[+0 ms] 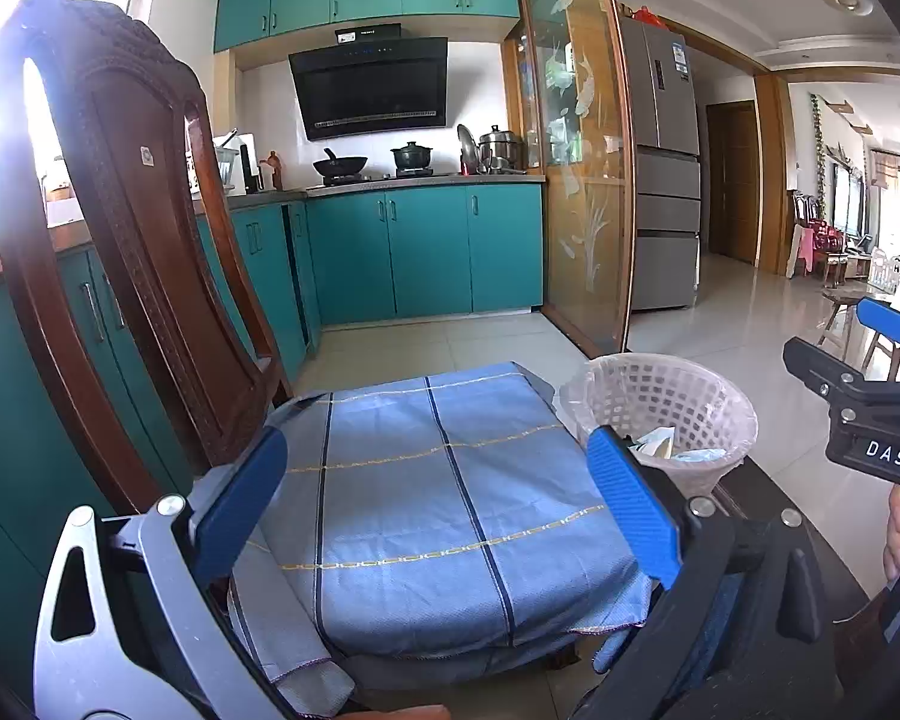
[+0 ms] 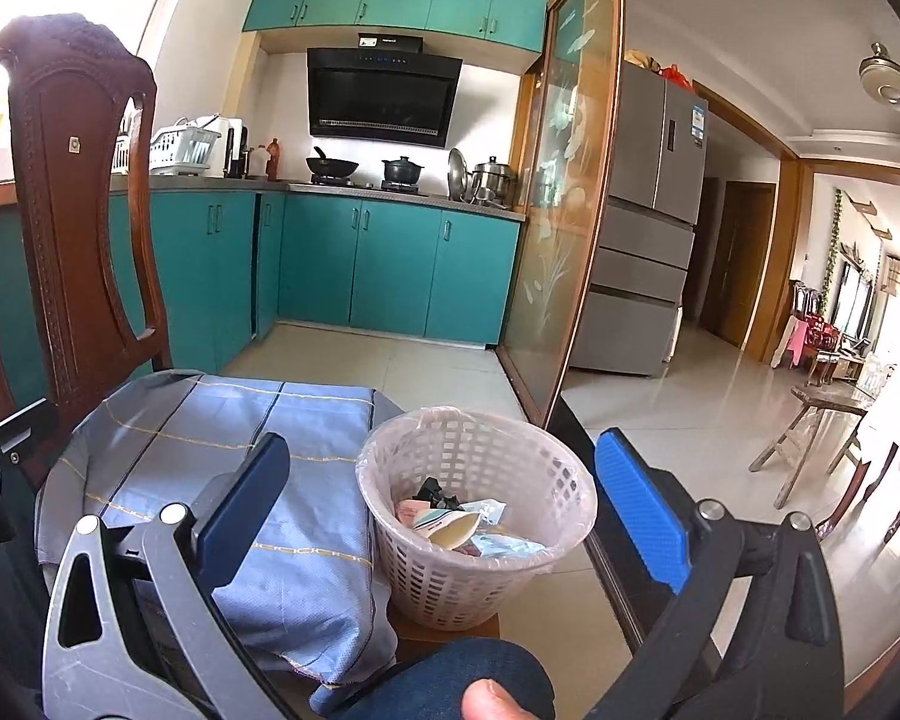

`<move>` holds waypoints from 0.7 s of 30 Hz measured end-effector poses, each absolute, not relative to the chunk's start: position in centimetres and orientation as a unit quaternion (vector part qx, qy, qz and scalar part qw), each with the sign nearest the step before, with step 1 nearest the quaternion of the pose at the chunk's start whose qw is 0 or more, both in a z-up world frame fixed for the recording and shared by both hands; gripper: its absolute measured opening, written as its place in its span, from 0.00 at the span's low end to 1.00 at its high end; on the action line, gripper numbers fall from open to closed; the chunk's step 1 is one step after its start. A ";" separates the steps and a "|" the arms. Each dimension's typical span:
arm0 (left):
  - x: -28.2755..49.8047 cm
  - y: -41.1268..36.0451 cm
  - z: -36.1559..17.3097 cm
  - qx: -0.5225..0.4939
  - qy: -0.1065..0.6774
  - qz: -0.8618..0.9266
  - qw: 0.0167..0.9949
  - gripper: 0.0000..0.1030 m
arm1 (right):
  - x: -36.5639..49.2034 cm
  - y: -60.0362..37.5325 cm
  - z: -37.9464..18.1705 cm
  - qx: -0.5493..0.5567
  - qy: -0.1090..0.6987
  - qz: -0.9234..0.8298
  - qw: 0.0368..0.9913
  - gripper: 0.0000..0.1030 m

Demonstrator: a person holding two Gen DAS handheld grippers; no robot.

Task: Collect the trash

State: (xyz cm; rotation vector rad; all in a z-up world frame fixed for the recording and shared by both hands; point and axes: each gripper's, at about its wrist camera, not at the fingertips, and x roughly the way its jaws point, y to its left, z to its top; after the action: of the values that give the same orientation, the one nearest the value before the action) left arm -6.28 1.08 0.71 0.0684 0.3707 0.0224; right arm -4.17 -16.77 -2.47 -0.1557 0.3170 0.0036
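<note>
A white lattice trash basket (image 2: 474,570) with a clear liner stands on the floor beside a chair seat covered with a blue checked cloth (image 1: 438,492). Several wrappers and papers (image 2: 456,519) lie inside it. In the left wrist view the basket (image 1: 684,390) shows right of the cloth. My left gripper (image 1: 438,516) is open and empty above the cloth. My right gripper (image 2: 444,510) is open and empty just above the basket. The right gripper also shows at the right edge of the left wrist view (image 1: 858,384).
A carved wooden chair back (image 1: 120,228) rises at the left. Teal kitchen cabinets (image 1: 426,252) and a stove line the far wall. A glass sliding door (image 1: 576,168) and a steel fridge (image 1: 666,180) stand right. A wooden stool (image 2: 822,420) stands further right.
</note>
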 end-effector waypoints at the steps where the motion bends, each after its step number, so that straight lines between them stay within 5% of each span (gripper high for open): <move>1: -6.3 1.1 0.7 0.034 0.185 0.011 0.982 0.97 | -4.2 -16.8 -2.5 -0.077 0.158 0.001 0.984 0.97; 21: -6.2 1.1 0.7 0.035 0.187 0.010 0.982 0.97 | -4.3 -17.0 -2.3 -0.075 0.158 -0.003 0.985 0.97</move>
State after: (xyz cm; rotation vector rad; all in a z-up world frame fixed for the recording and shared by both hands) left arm -6.21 1.15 0.71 0.0694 0.3764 0.0200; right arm -4.27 -17.04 -2.31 -0.1504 0.3178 -0.0057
